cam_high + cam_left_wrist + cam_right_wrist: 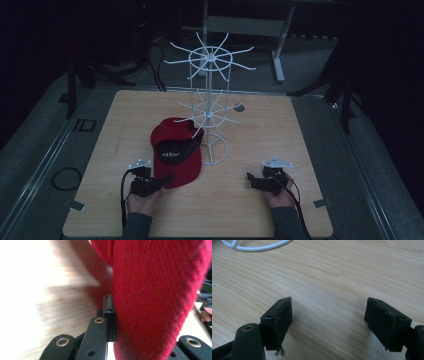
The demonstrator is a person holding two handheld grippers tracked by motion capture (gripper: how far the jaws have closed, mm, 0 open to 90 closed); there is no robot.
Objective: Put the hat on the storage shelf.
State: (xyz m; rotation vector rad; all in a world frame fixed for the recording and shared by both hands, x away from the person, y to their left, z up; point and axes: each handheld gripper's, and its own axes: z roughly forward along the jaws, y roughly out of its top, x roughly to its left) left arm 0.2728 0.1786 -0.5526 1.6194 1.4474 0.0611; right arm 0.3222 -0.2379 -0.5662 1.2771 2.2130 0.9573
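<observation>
A red baseball cap [175,145] with a black inner band lies on the wooden table, leaning against the foot of a white wire rack [210,100]. My left gripper [162,181] reaches in from the near left and is shut on the cap's brim. In the left gripper view the red brim [155,290] is pinched at my left gripper [115,315]; one black pad presses its left face and the other jaw is hidden behind the cloth. My right gripper [250,177] rests low at the near right, and its view shows the right gripper [328,315] open over bare wood.
The wooden table [260,130] has taped corners and dark floor around it. The rack's white base ring [257,247] lies ahead and to the left of the right gripper. A desk frame stands beyond the table's far edge.
</observation>
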